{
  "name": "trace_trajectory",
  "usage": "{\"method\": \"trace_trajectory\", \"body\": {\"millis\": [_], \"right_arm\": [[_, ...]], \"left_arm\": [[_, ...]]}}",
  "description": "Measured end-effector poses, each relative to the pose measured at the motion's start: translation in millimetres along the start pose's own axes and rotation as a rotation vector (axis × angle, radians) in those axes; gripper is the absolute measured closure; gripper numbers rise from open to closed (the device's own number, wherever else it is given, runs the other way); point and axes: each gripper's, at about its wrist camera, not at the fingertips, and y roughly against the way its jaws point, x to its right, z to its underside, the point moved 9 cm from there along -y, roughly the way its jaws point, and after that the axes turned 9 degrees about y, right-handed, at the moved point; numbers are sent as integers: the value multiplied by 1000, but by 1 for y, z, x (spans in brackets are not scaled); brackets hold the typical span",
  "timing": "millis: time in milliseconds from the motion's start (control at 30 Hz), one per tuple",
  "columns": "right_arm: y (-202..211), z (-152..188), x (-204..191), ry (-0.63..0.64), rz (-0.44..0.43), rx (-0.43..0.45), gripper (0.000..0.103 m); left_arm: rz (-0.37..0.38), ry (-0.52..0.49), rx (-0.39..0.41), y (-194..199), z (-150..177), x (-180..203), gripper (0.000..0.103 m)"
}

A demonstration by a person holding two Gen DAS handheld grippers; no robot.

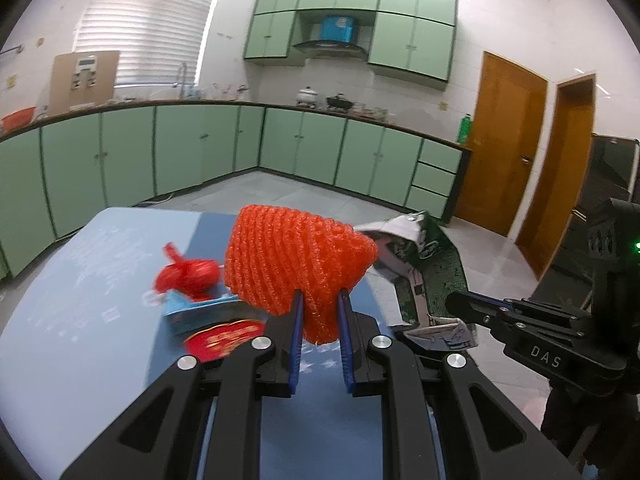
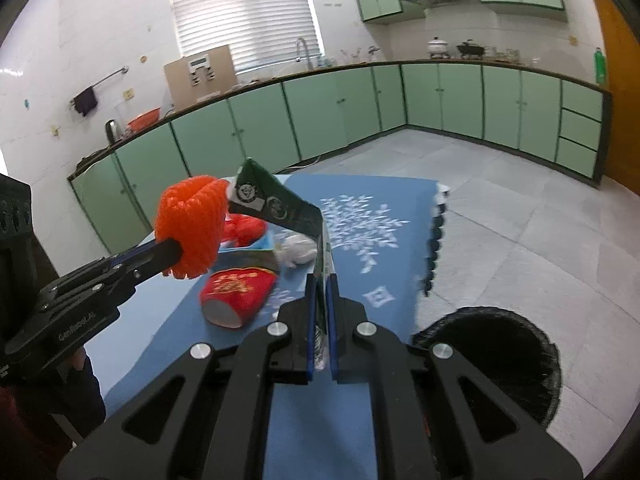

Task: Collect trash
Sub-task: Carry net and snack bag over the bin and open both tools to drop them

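Observation:
My left gripper (image 1: 320,300) is shut on an orange foam fruit net (image 1: 296,260), held above the blue table (image 1: 100,340). Seen from the right wrist, the same net (image 2: 190,224) hangs at the left gripper's (image 2: 176,254) tips. My right gripper (image 2: 321,280) is shut on a flattened green and white carton (image 2: 280,204), which sticks up and to the left; from the left wrist this carton (image 1: 436,276) appears at the right. On the table lie a red paper cup (image 2: 238,294), a red plastic bag (image 1: 188,274), a blue box (image 1: 200,310) and a white crumpled wad (image 2: 298,250).
A bin lined with a black bag (image 2: 492,360) stands on the floor just right of the table. Green kitchen cabinets (image 1: 300,148) run along the far walls, with wooden doors (image 1: 500,140) at the right. A person's dark sleeve (image 2: 40,420) shows at the lower left.

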Motion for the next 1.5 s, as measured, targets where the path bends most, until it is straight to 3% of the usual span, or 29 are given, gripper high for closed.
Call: {"method": "trace_trajectory", "body": {"millis": [500, 833, 1167, 1300, 1333, 1367, 1433, 1500], "right_arm": [[48, 37, 126, -114, 216, 7, 99], [39, 87, 197, -214, 307, -58, 99], [17, 120, 234, -274, 337, -126, 99], [8, 130, 244, -284, 363, -165, 94], [7, 132, 246, -288, 367, -173, 90], [6, 135, 247, -294, 370, -178, 80], [8, 140, 249, -301, 381, -181, 69], [9, 142, 250, -306, 389, -182, 65]], "left_arm": [[176, -69, -85, -64, 15, 107, 87], [265, -145, -204, -127, 55, 177, 87], [285, -178, -292, -174, 85, 198, 86], [298, -180, -330, -187, 93, 201, 78], [297, -179, -336, -189, 94, 201, 70], [298, -179, -338, -191, 93, 201, 64], [301, -180, -339, -189, 94, 197, 60], [299, -177, -336, -188, 93, 195, 55]]}}
